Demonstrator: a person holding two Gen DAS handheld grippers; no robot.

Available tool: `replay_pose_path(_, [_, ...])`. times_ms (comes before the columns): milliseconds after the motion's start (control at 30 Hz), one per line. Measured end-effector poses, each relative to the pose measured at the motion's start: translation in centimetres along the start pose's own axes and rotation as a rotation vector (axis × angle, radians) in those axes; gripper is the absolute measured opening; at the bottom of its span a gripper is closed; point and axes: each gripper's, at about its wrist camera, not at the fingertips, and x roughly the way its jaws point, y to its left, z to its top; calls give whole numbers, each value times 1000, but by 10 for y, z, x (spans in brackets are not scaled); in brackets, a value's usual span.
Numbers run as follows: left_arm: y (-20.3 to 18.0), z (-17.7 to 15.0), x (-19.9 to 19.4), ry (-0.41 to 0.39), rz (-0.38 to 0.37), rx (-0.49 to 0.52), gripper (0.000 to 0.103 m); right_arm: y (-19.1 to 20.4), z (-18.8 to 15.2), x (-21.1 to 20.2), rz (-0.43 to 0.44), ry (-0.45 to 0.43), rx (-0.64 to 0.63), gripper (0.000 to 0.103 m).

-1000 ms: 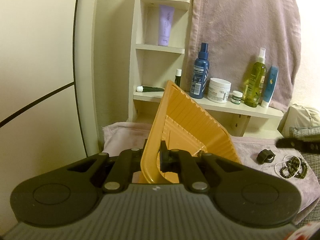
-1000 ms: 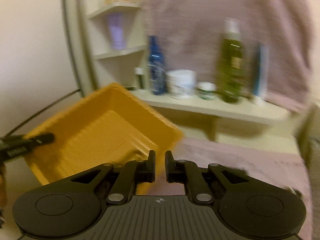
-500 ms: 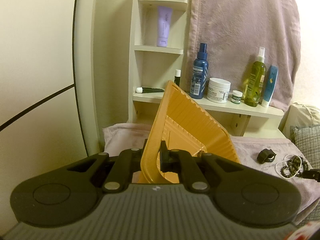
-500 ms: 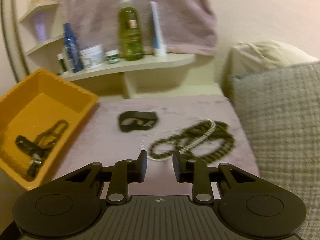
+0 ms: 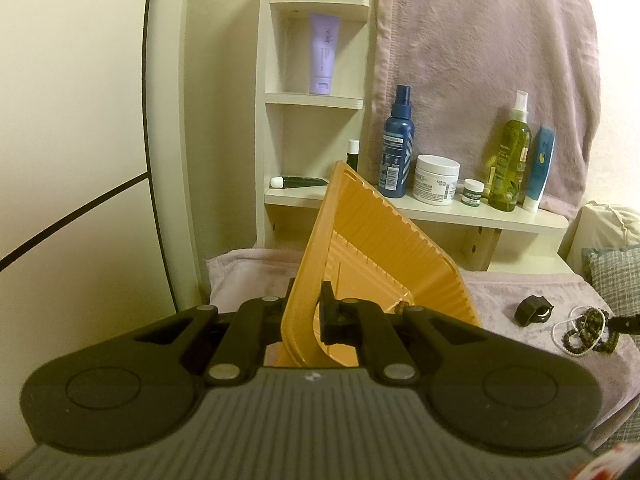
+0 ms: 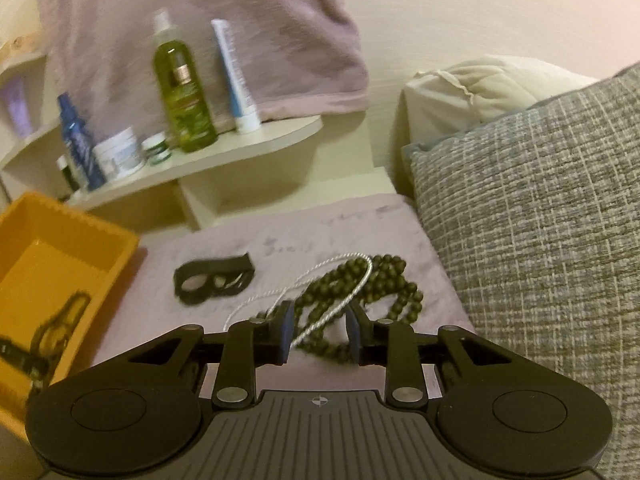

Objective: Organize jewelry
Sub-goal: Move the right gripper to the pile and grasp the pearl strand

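In the left wrist view the left gripper [image 5: 308,314] sits low at centre frame, level and pointing forward, its jaws clamped on the near wall of the orange tray [image 5: 376,240], which tilts up toward the shelf [image 5: 500,216] behind. At the far right edge of that view the tip of the right gripper [image 5: 626,322] reaches the beads [image 5: 586,330] lying on the mauve towel [image 5: 500,292], with a black band [image 5: 534,310] just to their left. In the right wrist view the right gripper [image 6: 320,330] angles down over the towel [image 6: 352,224], jaws spread apart on either side of the beads [image 6: 368,284] and a white cord [image 6: 340,308] tangled with them; nothing is pinched. The black band [image 6: 214,280] lies left of the beads, apart from them. The tray [image 6: 60,248] fills the left edge, holding a dark piece [image 6: 56,328] that is too blurred to name. A grey cushion [image 6: 540,220] occupies the right.
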Motion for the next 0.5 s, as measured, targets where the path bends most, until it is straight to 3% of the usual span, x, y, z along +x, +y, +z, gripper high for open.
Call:
replay_pose_path(400, [-1,1,1,0,2,6,7,-31,7,37,42,55,263,27])
replay_pose_path(500, [-1,1,1,1,2,7,7,-34,6,41,48,63,281,7])
